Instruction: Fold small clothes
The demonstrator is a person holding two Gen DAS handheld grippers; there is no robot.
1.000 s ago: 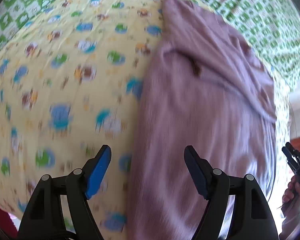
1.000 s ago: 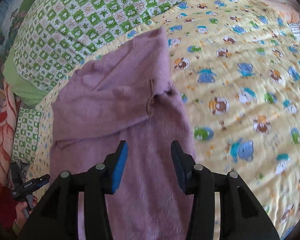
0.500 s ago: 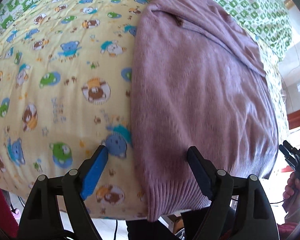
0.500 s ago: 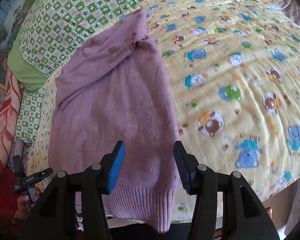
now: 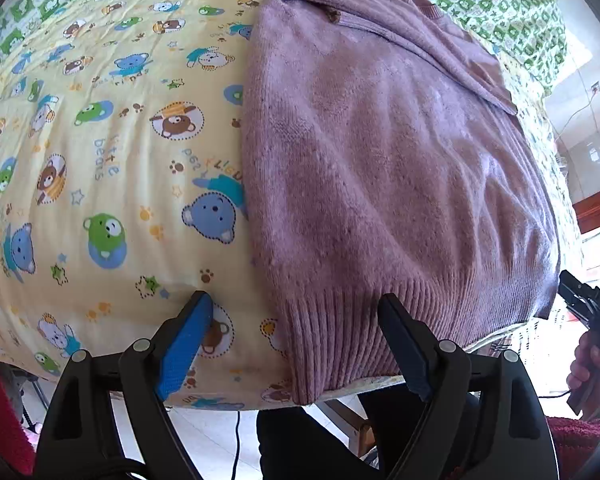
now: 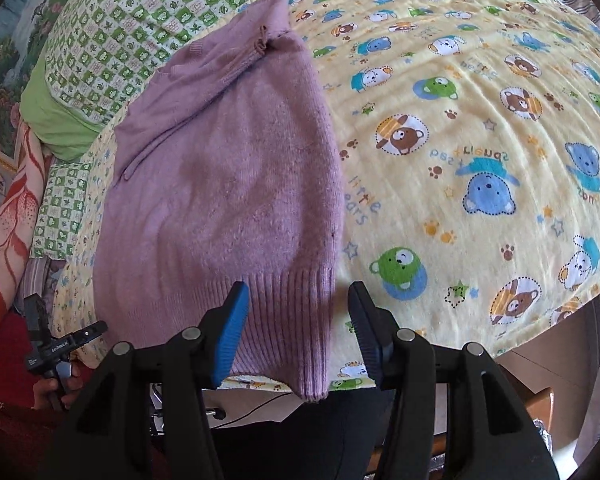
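Note:
A purple knit sweater lies lengthwise on a yellow bear-print blanket, a sleeve folded across its far part. Its ribbed hem hangs over the bed's near edge. My left gripper hovers at the hem's left corner; its jaws are opening, the corner lies between them, and the pads do not press it. In the right wrist view the sweater fills the left half, and my right gripper stands open astride the hem's right corner without touching it.
A green checked pillow lies beyond the sweater's collar. Below the bed edge are a pale floor, dark trousers and a red sleeve. A hand holds the other gripper at the frame edge.
Both grippers have drawn back from over the sweater's middle to its hem at the bed's near edge. The left jaws stand wider apart.

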